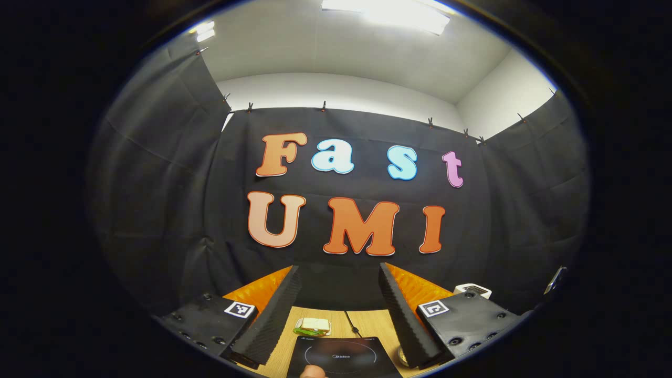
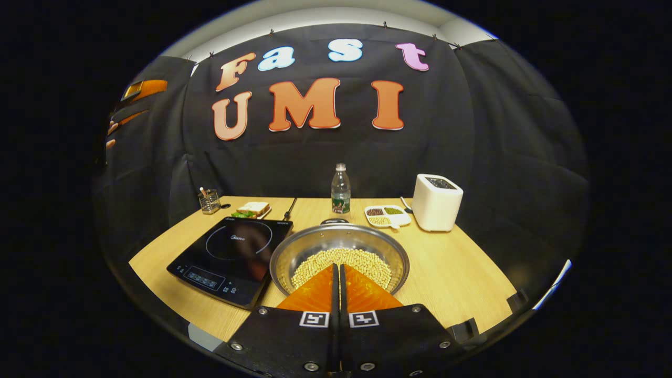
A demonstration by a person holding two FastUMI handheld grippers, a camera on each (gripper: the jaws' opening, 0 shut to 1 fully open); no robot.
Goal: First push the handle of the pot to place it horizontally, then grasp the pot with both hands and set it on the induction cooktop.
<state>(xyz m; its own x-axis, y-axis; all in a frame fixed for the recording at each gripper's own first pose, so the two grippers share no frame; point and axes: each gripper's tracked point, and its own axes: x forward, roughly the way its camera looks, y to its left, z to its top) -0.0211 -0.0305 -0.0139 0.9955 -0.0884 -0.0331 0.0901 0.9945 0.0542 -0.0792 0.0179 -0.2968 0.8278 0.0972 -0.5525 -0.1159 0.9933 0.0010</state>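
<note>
Wood table [image 2: 462,273], black cloth walls, white ceiling w/ lights in upper part of left gripper view. Pot [image 2: 339,255], center-low in right gripper view, holds pale beans, sits just right of induction cooktop [image 2: 231,257]. Divided tray [image 2: 387,216] w/ dark, green & pale grains, mid-right by toaster [image 2: 437,202]. Right gripper [image 2: 337,269] fingers together over pot's near rim, holding nothing. Left gripper [image 1: 340,315] spread wide, raised, empty.

Staged kitchen booth as I see it: black cloth wall [image 2: 315,157] behind a wooden table [image 2: 462,273]; around the induction cooktop [image 2: 231,257], a toaster [image 2: 437,202], water bottle [image 2: 340,190], sandwich plate [image 2: 252,210], utensil cup [image 2: 209,201]
</note>
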